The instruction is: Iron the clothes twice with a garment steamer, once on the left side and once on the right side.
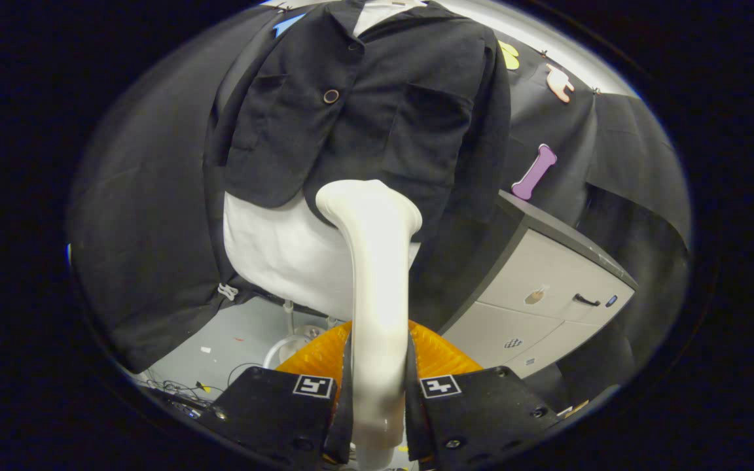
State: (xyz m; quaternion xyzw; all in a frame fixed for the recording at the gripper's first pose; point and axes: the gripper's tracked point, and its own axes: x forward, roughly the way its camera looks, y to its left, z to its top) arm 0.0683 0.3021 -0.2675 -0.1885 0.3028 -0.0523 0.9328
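A white garment steamer (pixel 377 275) rises straight up between my fingers, its flared head reaching the lower hem of the clothes. My gripper (pixel 377 386) is shut on the steamer's handle, a finger pressing on each side. Beyond the head hangs a dark jacket (pixel 364 111) with two chest pockets and a round button, worn over a white shirt (pixel 285 255) that shows below the jacket's hem. The steamer head sits at the hem near the jacket's middle, slightly to its right front panel. Whether the head touches the cloth I cannot tell.
A grey drawer cabinet (pixel 547 294) stands to the right of the clothes. Black cloth covers the wall behind and on both sides. Below lie a grey floor with cables (pixel 187 389) and a stand's base (pixel 292 340). An orange ribbed part (pixel 442 356) shows behind my fingers.
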